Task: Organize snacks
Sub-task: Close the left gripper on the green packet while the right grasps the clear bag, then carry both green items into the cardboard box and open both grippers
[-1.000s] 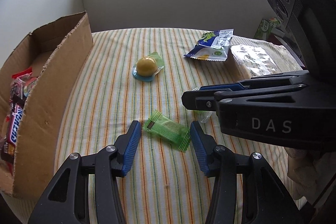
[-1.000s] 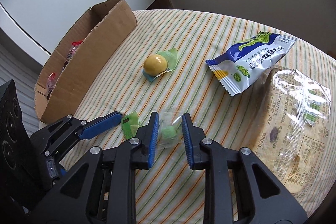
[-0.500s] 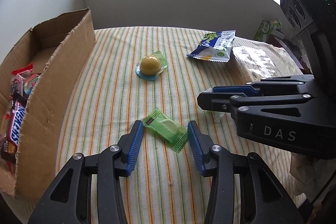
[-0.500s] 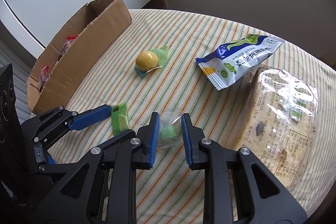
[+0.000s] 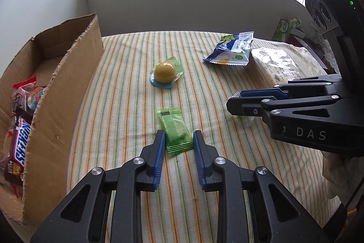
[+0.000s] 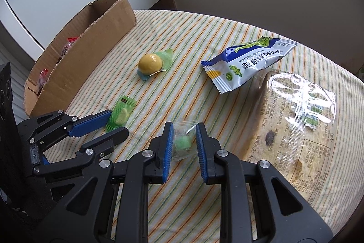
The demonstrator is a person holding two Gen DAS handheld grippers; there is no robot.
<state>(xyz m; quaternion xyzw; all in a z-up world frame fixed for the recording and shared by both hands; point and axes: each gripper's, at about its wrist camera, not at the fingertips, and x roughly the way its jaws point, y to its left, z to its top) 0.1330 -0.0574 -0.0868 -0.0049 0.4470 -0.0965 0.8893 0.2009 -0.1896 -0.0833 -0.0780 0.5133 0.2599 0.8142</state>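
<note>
A green wrapped candy lies on the striped tablecloth between the blue pads of my left gripper, which is open around it; it also shows in the right wrist view. My right gripper is open around a clear-wrapped green candy on the cloth. A cardboard box holding several snacks stands at the left, also in the right wrist view.
A yellow ball-shaped sweet on a blue and green wrapper lies mid-table. A blue-white snack bag and a clear-wrapped flat pastry lie to the right. A green carton stands at the far right. A wall lies behind the table.
My left gripper has closed in around the green candy, which has turned lengthwise between the pads. My right gripper has opened a little around the clear-wrapped candy.
</note>
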